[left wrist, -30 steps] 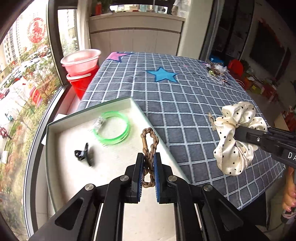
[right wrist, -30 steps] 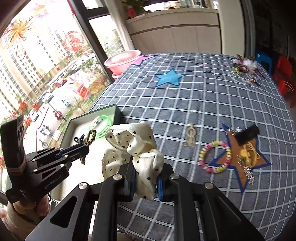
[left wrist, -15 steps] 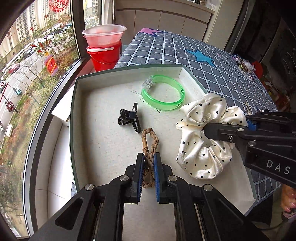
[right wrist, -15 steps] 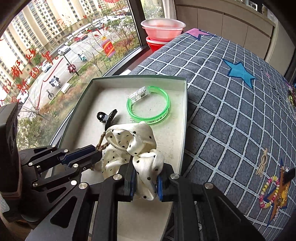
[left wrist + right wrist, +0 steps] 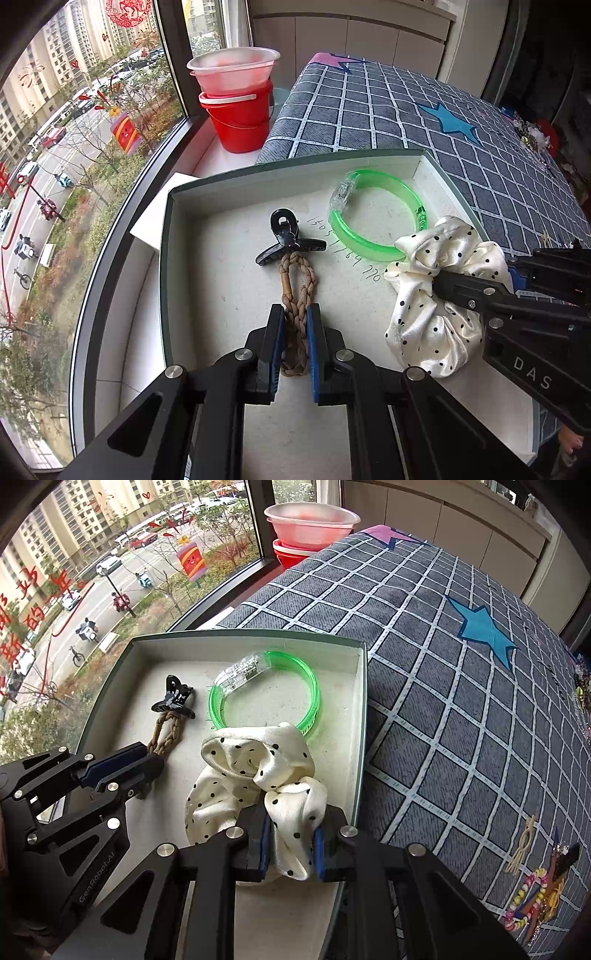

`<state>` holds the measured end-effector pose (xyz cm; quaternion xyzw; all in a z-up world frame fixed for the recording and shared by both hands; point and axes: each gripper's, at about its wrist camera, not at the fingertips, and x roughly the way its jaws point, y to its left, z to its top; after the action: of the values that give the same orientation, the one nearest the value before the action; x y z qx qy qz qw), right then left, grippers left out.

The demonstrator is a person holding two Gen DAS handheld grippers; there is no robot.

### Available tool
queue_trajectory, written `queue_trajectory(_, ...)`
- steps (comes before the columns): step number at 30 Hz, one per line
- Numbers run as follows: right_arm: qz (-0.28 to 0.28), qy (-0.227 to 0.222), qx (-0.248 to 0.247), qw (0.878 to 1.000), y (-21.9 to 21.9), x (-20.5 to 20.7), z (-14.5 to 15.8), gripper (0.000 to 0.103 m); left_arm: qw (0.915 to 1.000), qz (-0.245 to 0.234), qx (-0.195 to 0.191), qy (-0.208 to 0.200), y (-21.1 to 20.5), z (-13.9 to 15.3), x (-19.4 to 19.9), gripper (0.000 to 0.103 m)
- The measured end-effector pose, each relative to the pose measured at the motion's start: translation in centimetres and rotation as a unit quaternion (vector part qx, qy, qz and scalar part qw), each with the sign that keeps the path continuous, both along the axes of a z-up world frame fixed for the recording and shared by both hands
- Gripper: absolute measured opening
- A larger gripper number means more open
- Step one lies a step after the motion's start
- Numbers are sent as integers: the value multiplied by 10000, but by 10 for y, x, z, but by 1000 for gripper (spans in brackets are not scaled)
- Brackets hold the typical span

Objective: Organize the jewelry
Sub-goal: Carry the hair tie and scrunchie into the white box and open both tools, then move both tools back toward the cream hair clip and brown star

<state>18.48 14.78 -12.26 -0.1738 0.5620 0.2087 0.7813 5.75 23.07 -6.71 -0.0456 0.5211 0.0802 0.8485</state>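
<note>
The braided cord bracelet [image 5: 295, 291] is pinched between the jaws of the left gripper [image 5: 296, 325], its looped end touching the black hair claw [image 5: 286, 236] inside the shallow box [image 5: 164, 258]. The polka-dot scrunchie [image 5: 258, 775] is clamped by the jaws of the right gripper [image 5: 291, 843] over the box's right side, overlapping the green bangle [image 5: 266, 690]. More jewelry [image 5: 532, 890] is seen on the checked cloth [image 5: 443, 709] at the near right.

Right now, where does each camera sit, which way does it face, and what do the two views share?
Left wrist: on the left gripper, looking down into the box; its fingers clamp a braided loop.
Right wrist: on the right gripper, looking down at the box; its fingers clamp a dotted scrunchie.
Shared: green bangle, black claw clip, and each other's gripper.
</note>
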Motion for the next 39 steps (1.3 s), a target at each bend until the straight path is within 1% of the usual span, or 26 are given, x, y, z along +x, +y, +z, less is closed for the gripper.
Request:
queue_trajectory(4,44,-4,9,10000,1,-4,-3,20,9999,-20,140,-9,-3,0,0,18)
queue_trajectory(7,76,-10,9,10000,3,-5,-3,24,9999,6,153,2,-4,1,-1,18)
queue_trajectory(8,78,-19,9,10000,3,-5,-2,28,9999,13,134,6,-4,1,-2,18)
queue_trajectory(10,95,-65,23,9999,2,-6,1,39,10000,28,91,11,-4,2,-3,18)
queue_trajectory(12,123,-117,88,9998,3,-10,6,46,10000,34,82,1,-5,3,-3,18)
queue_trajectory(14,156,-242,98,9995,4,-13,14,54,9999,48,128,-18,-7,4,-4,18)
queue_trajectory(15,157,-355,60,9992,4,-15,18,61,9999,49,155,-29,-8,5,-5,18)
queue_trajectory(18,181,-599,71,9980,0,-21,32,62,9997,27,217,-85,-11,10,-8,18)
queue_trajectory(23,-12,-763,234,9968,-21,-27,51,63,9992,5,316,-238,-17,20,-14,18)
queue_trajectory(24,-67,-774,273,9966,-26,-28,53,63,9990,15,355,-286,-18,22,-15,22)
queue_trajectory(25,-121,-777,315,9964,-32,-28,55,64,9987,21,377,-335,-19,24,-16,50)
queue_trajectory(27,-219,-776,409,9959,-44,-31,59,64,9975,117,505,-483,-21,30,-20,103)
queue_trajectory(28,-266,-773,458,9956,-49,-34,61,64,9958,156,603,-667,-23,35,-23,103)
queue_trajectory(29,-315,-774,511,9952,-54,-35,62,65,9951,125,640,-738,-25,38,-25,103)
queue_trajectory(32,-457,-774,661,9938,-69,-40,67,72,9959,54,495,-760,-28,43,-25,103)
queue_trajectory(34,-551,-749,812,9923,-80,-44,70,80,9950,17,574,-812,-33,47,-27,103)
queue_trajectory(37,-740,-755,986,9895,-100,-51,74,80,9934,-109,751,-858,-46,53,-29,103)
queue_trajectory(39,-879,-721,1075,9877,-115,-54,77,81,9932,-256,723,-872,-57,57,-29,103)
